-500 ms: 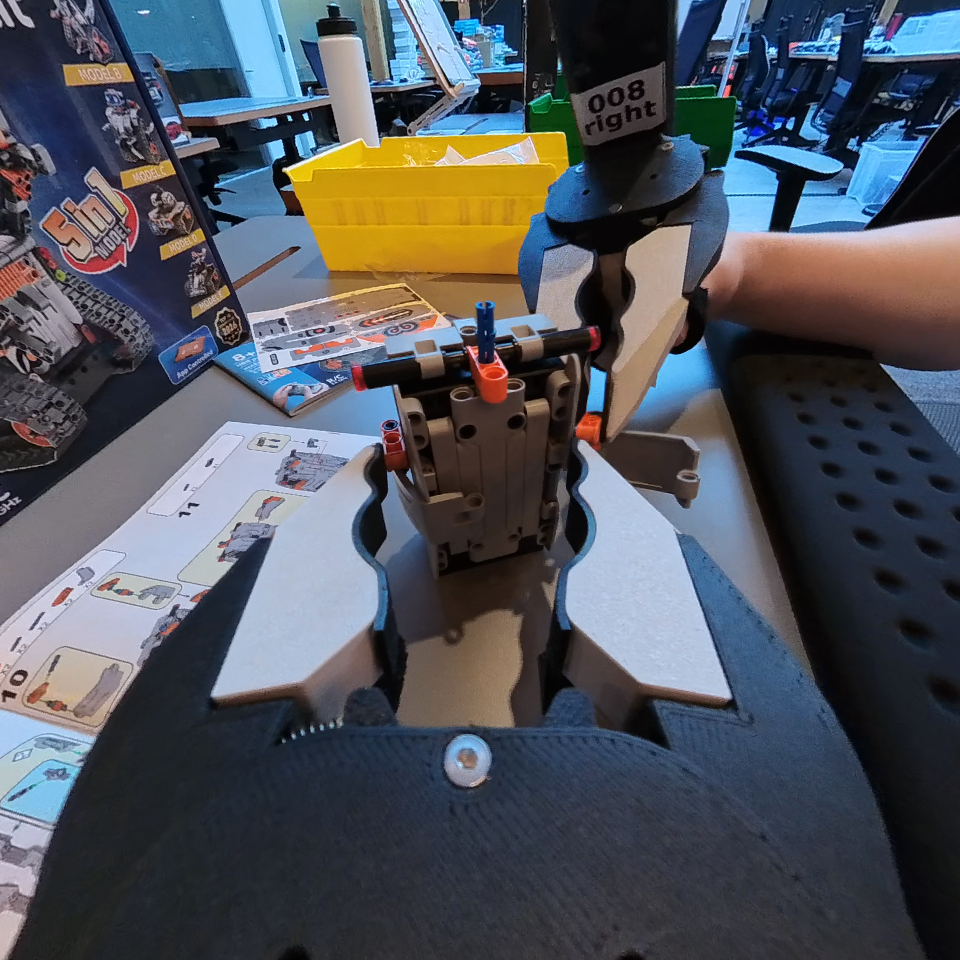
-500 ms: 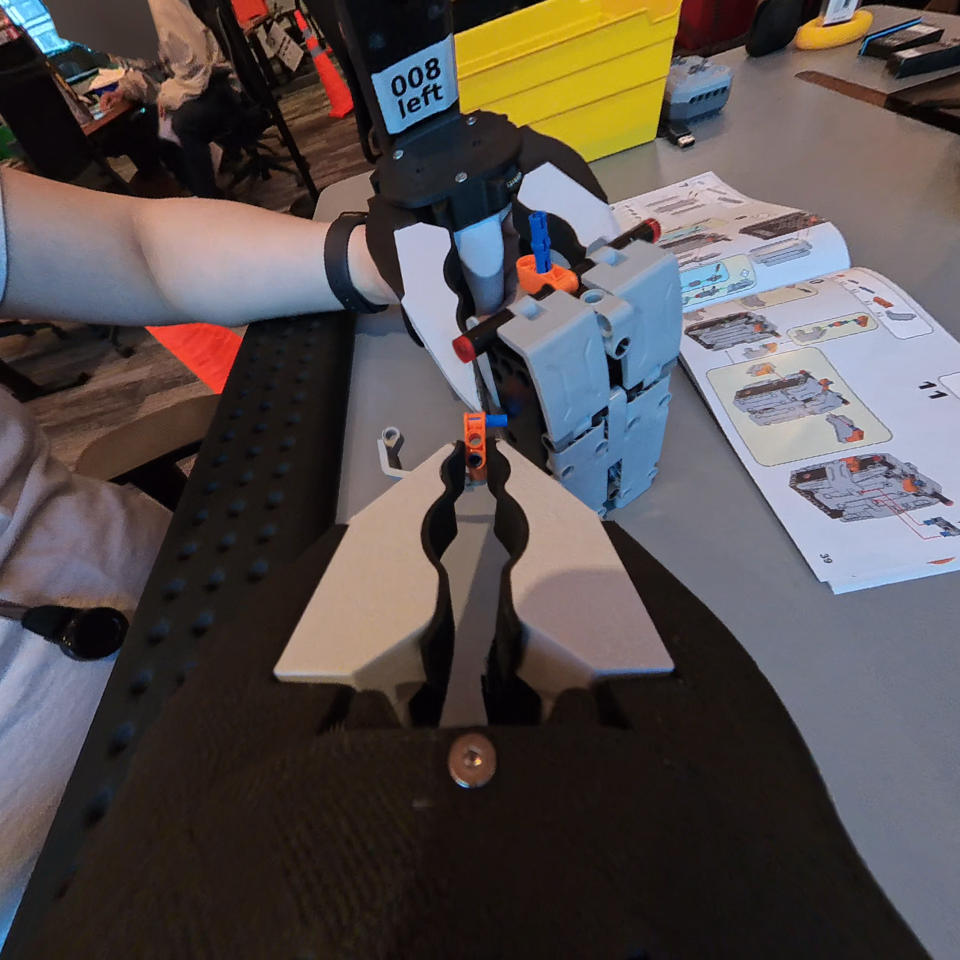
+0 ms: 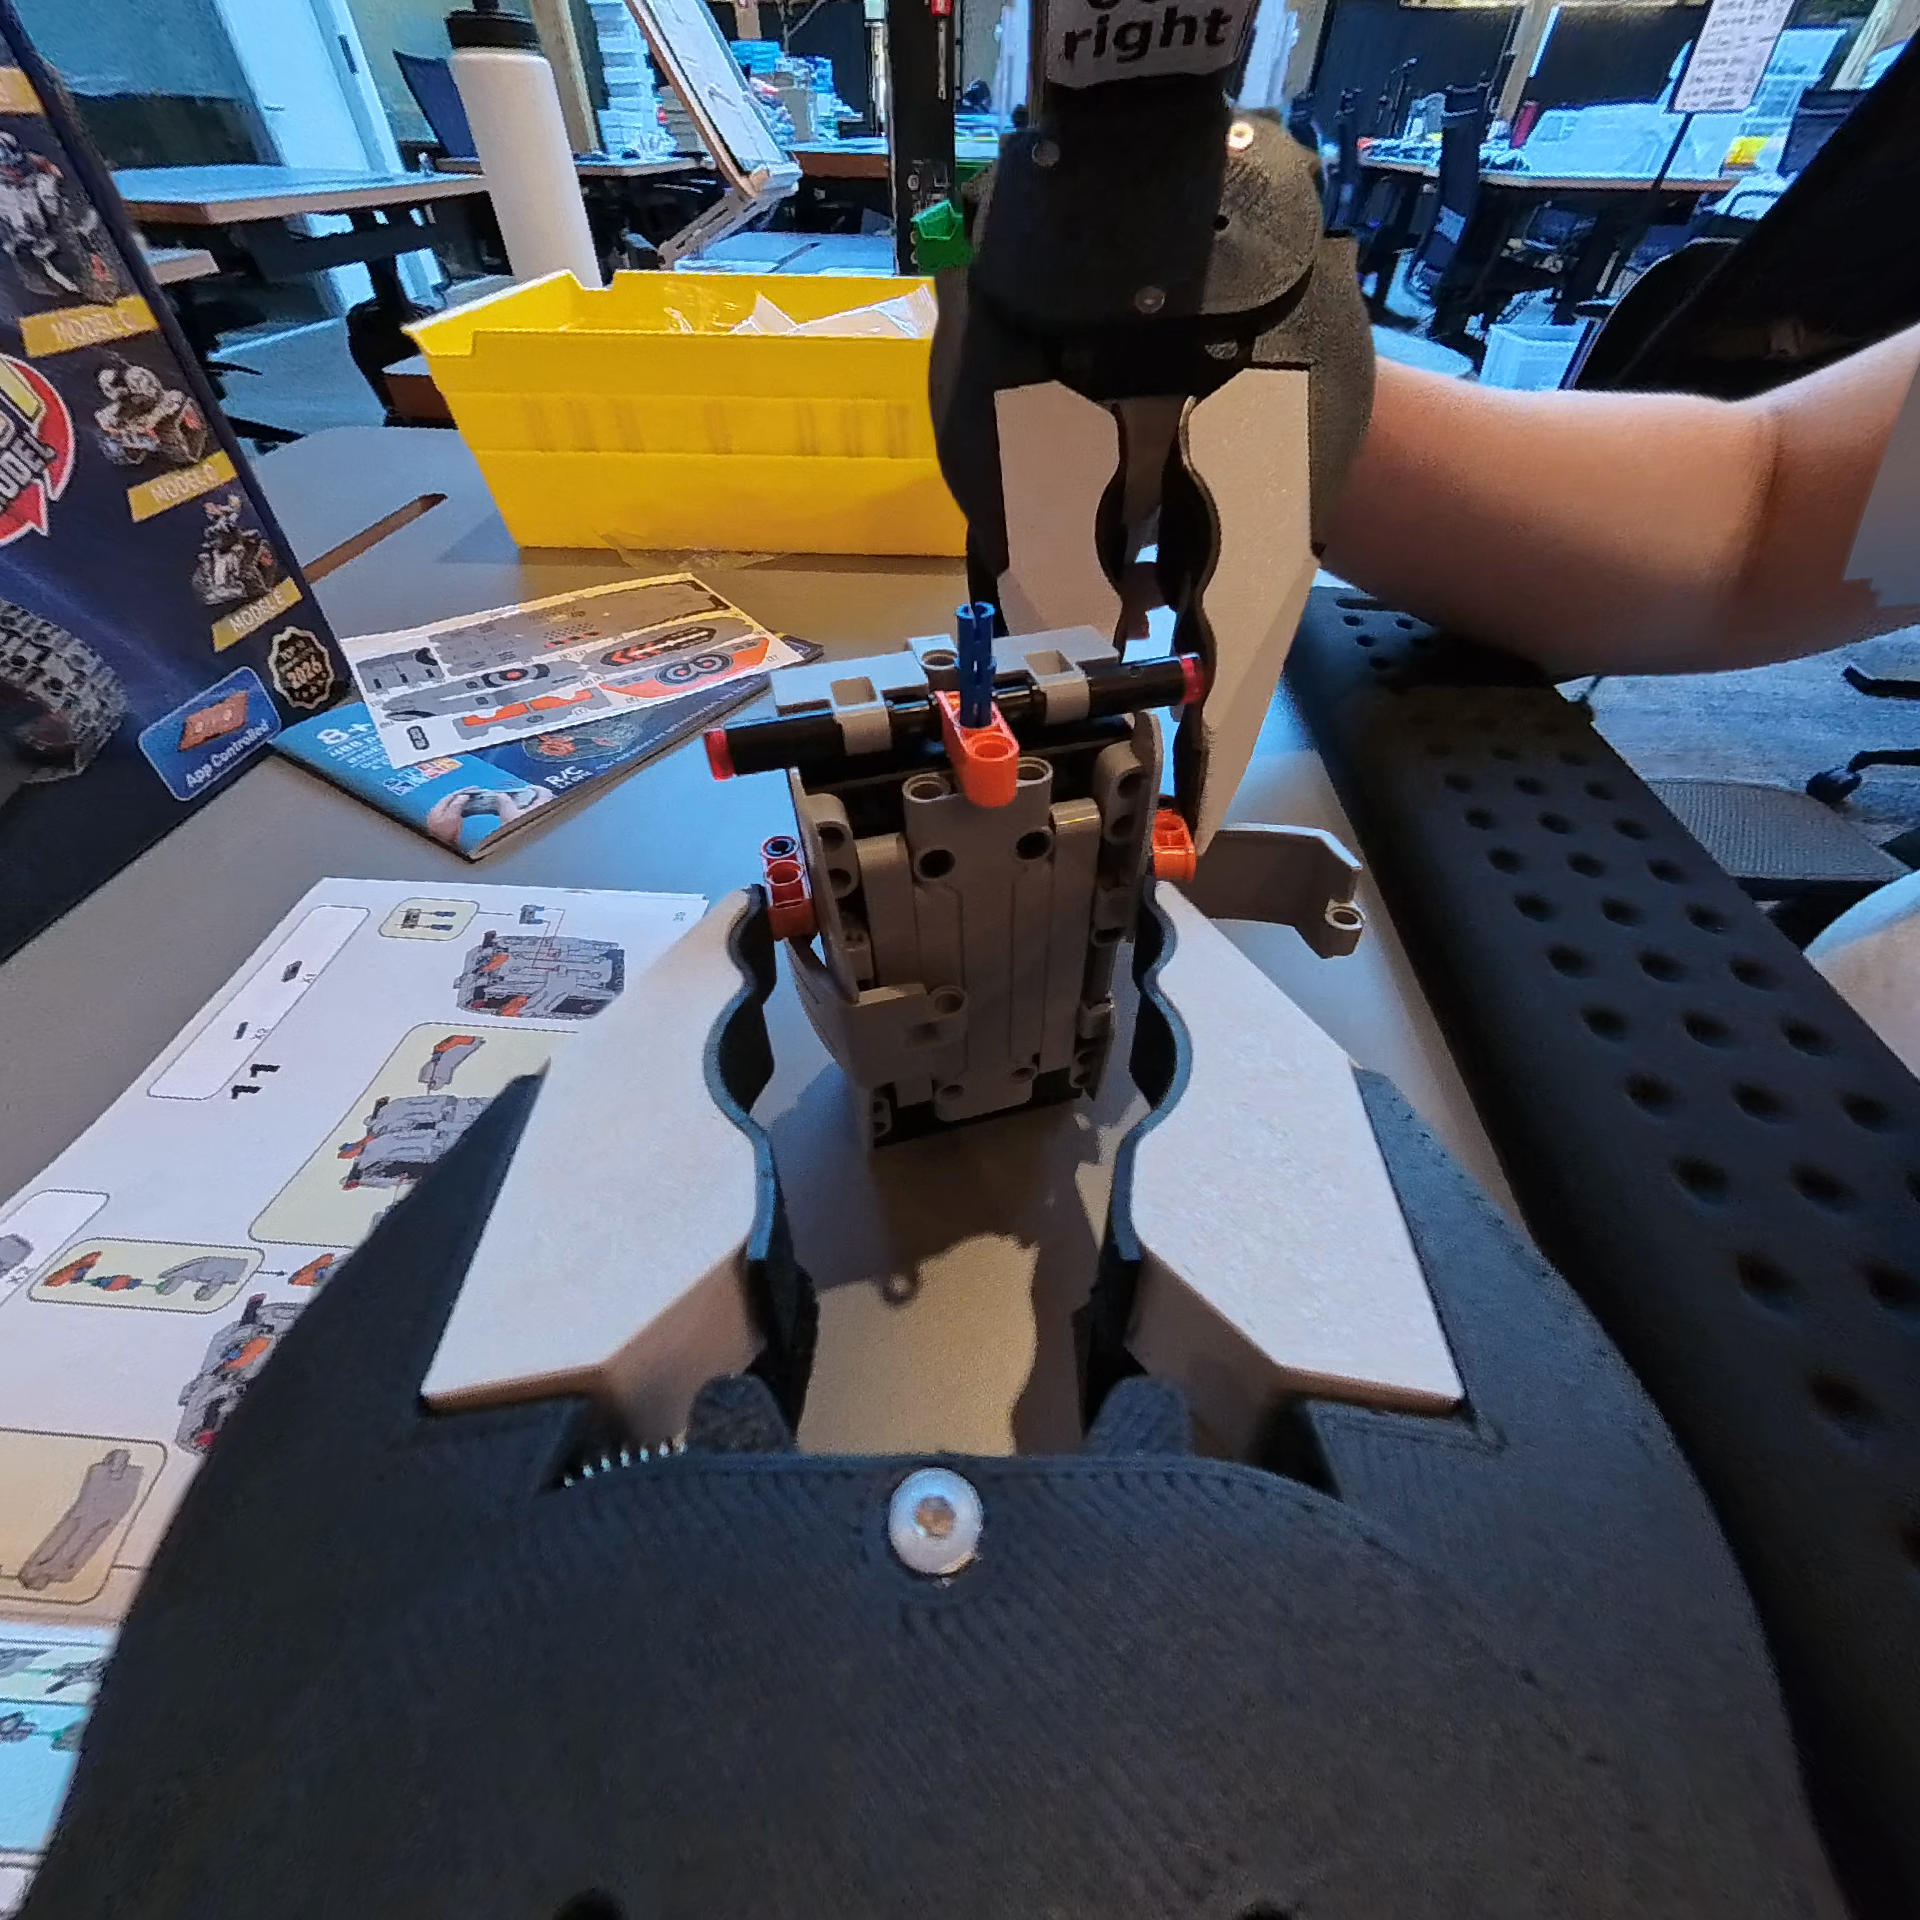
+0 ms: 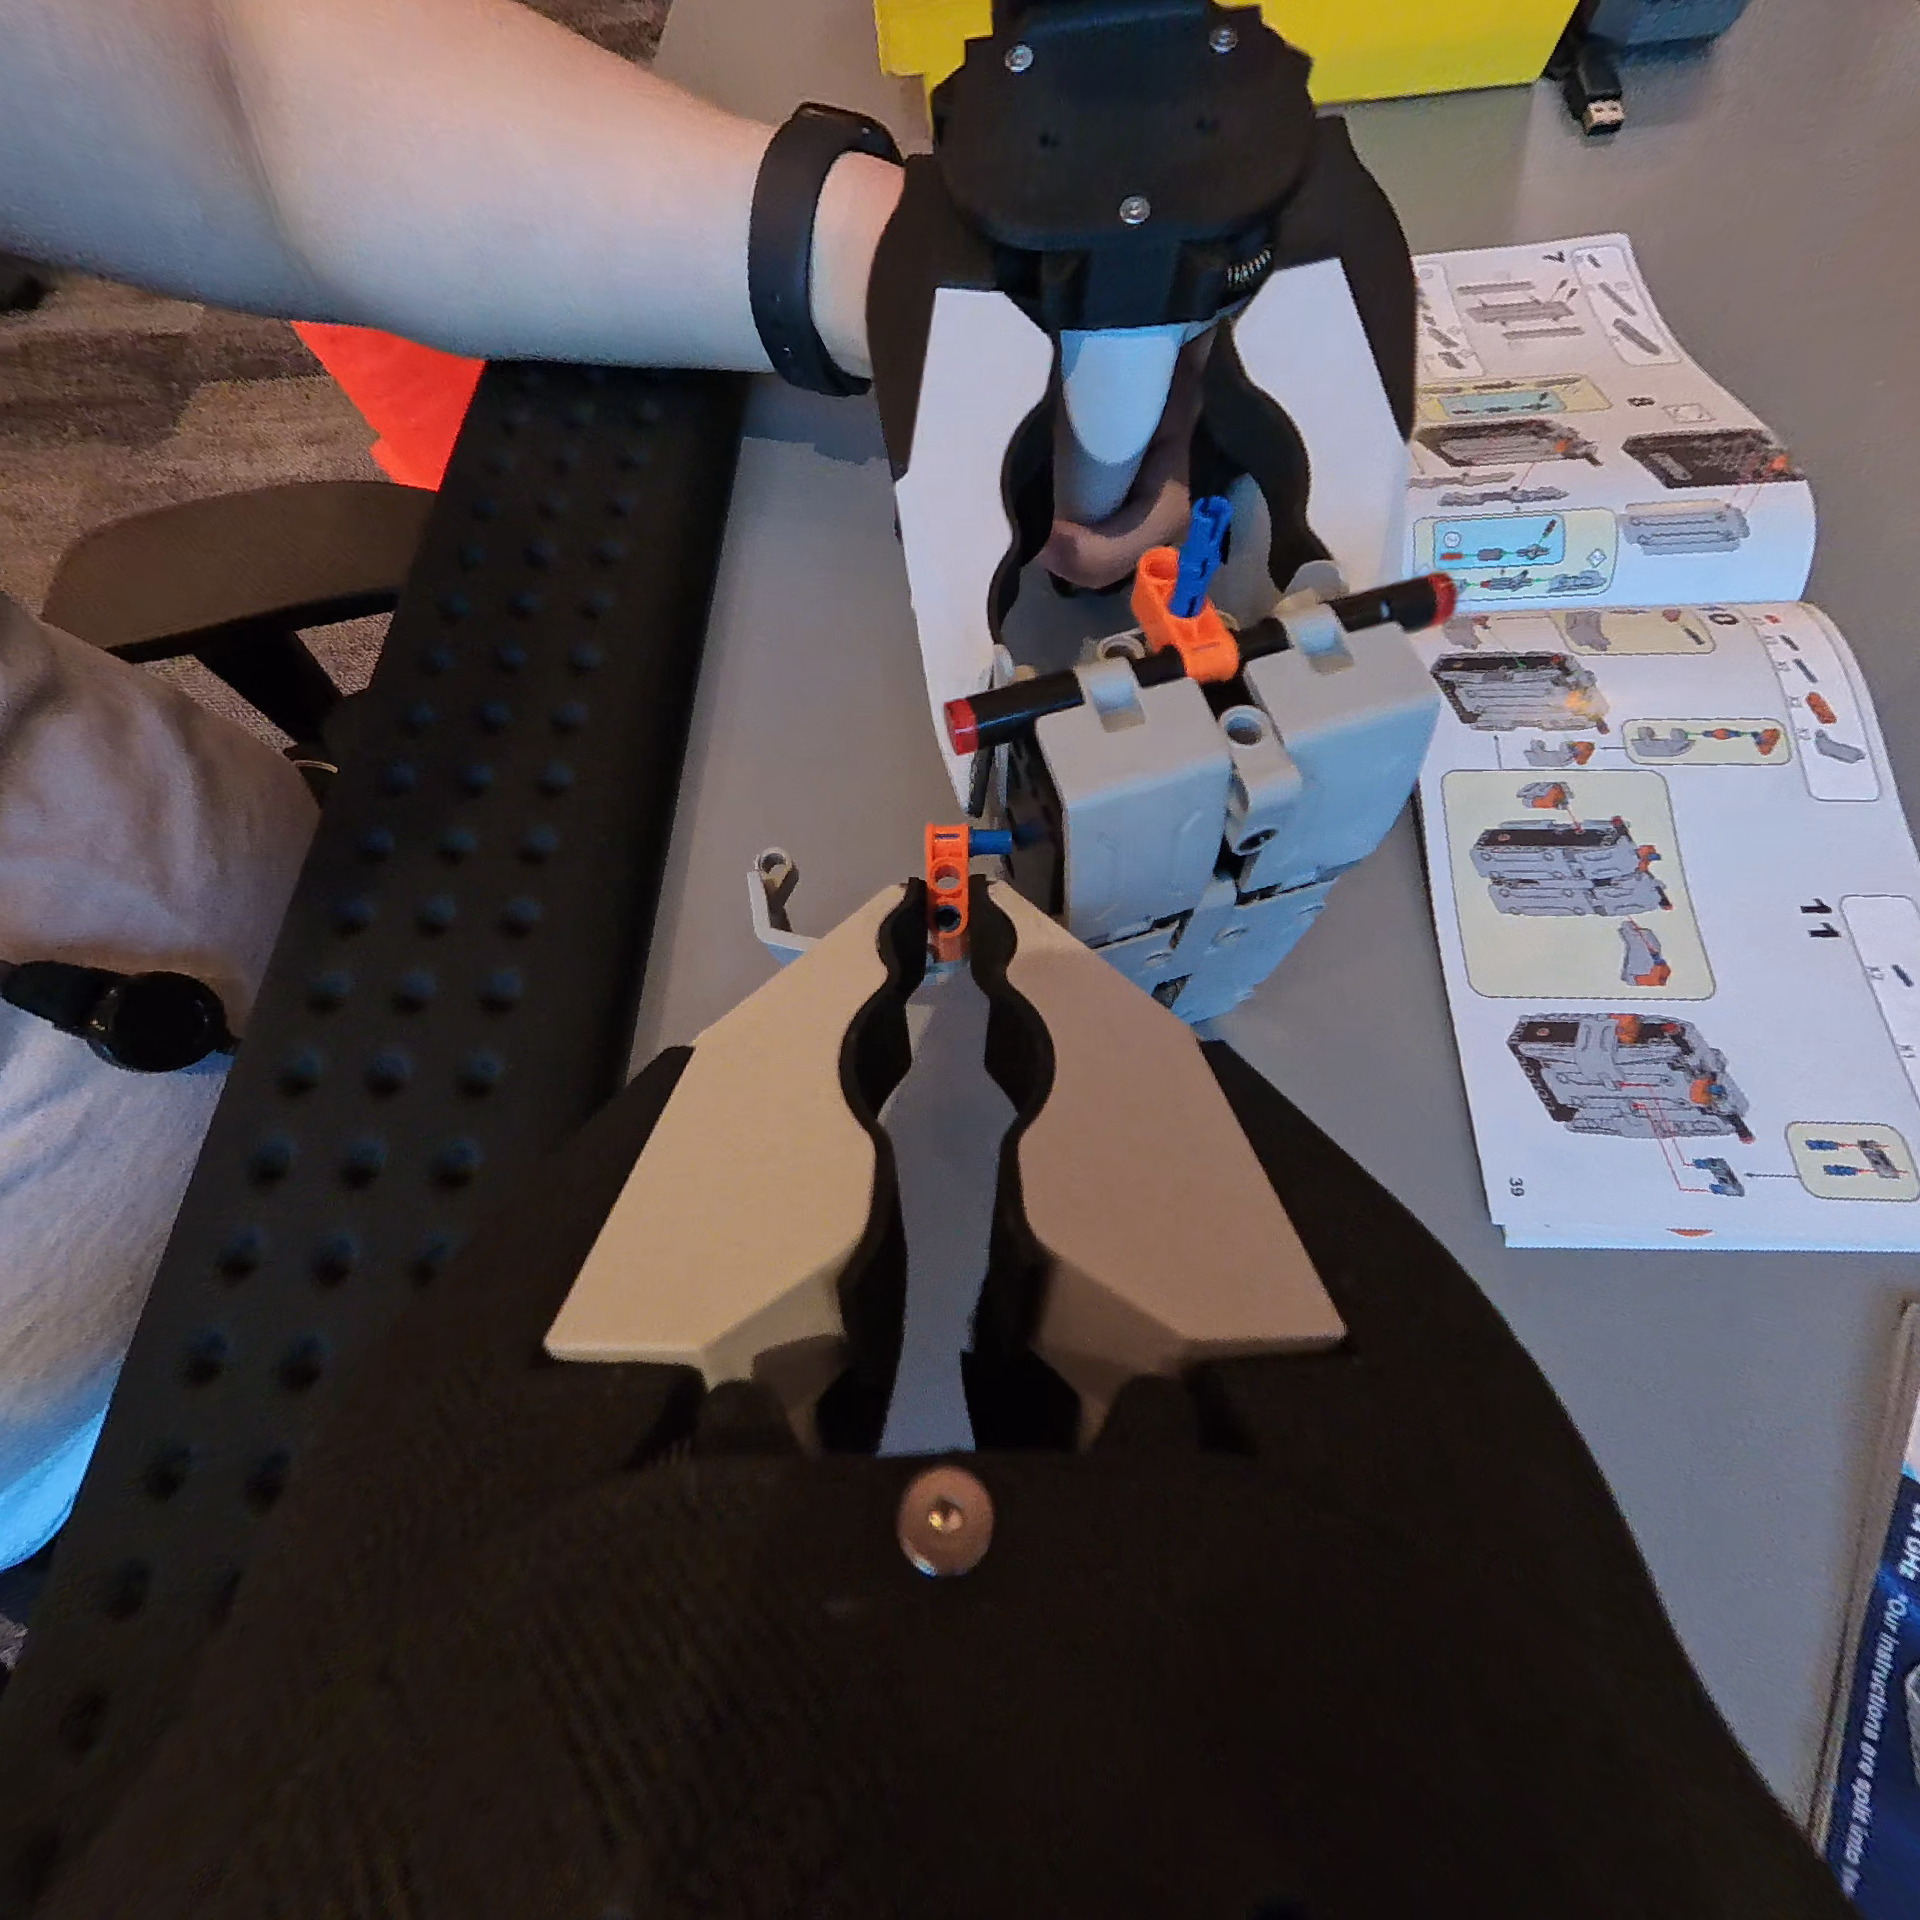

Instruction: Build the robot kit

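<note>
A grey brick assembly [image 3: 977, 935] stands upright on the grey table [image 3: 623, 831]. A black axle with red ends [image 3: 935, 717] runs across its top, carrying an orange connector and a blue pin [image 3: 975, 665]. My left gripper [image 3: 951, 925] is shut on the assembly's two sides. My right gripper [image 4: 948, 920] is shut on a small orange connector with a blue pin [image 4: 948, 878] and holds it against the assembly's [image 4: 1226, 790] side. In the left wrist view the right gripper [image 3: 1179, 805] comes down from above, with the orange piece [image 3: 1172, 847] at its tips.
A loose grey bracket [image 3: 1288, 873] lies on the table just behind the right gripper's tips. An open instruction booklet [image 4: 1662, 935] lies beside the assembly. A yellow bin [image 3: 707, 416], a product box [image 3: 125, 520] and a black perforated chair part [image 3: 1662, 1039] ring the work area.
The right gripper has tipped to a steeper, more upright angle, with the orange piece still at the assembly's side. The left gripper and assembly have not moved.
</note>
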The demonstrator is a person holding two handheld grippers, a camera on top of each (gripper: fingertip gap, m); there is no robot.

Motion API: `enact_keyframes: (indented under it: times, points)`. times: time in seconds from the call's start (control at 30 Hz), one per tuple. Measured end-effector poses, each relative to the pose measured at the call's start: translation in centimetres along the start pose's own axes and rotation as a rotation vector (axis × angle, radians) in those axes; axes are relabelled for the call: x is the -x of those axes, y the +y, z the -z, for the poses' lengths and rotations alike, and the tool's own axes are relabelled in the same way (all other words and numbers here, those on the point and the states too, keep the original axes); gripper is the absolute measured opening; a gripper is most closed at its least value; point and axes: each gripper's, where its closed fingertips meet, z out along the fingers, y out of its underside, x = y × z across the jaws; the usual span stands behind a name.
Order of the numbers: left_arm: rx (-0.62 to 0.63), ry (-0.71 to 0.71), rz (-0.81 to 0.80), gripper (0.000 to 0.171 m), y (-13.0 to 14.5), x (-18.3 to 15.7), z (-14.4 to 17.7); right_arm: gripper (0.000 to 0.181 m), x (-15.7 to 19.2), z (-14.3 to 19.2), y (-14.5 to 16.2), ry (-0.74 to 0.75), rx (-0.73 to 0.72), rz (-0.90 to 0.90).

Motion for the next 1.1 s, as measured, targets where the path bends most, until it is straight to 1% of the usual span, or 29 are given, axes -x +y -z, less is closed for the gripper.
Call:
enact_keyframes:
  times: [0.13, 0.3, 0.4, 0.43, 0.47, 0.6, 0.77, 1.0, 1.1]
  points:
    - [0.006, -0.020, -0.033, 0.069, 0.05, 0.28, -0.12, 0.007, -0.38, -0.01, -0.17, 0.059, 0.012, -0.047]
    - [0.007, -0.013, -0.038, 0.069, 0.06, 0.03, -0.12, 0.007, -0.21, -0.11, -0.13, 0.084, 0.025, -0.075]
    - [0.013, 0.007, -0.043, 0.079, 0.09, -0.45, -0.25, 0.007, -0.22, -0.20, -0.16, 0.094, 0.036, -0.062]
    - [0.014, 0.014, -0.040, 0.086, 0.10, -0.62, -0.31, 0.007, -0.30, -0.21, -0.19, 0.098, 0.036, -0.061]
    - [0.017, 0.007, -0.030, 0.090, 0.04, -0.60, -0.40, 0.007, -0.38, -0.23, -0.19, 0.102, 0.036, -0.060]
    - [0.024, -0.047, -0.040, 0.087, 0.04, -0.14, -0.84, 0.007, -0.42, -0.31, -0.13, 0.106, 0.045, -0.057]
    - [0.018, -0.066, -0.047, 0.086, 0.06, -0.08, -0.88, 0.007, -0.43, -0.25, 0.01, 0.103, 0.042, -0.071]
    - [0.019, -0.094, -0.049, 0.084, 0.07, 0.22, -0.86, 0.009, -0.84, -0.19, 0.23, 0.123, 0.026, -0.161]
    - [0.020, -0.101, -0.052, 0.084, 0.08, 0.26, -0.87, 0.009, -0.87, -0.15, 0.31, 0.144, 0.031, -0.173]
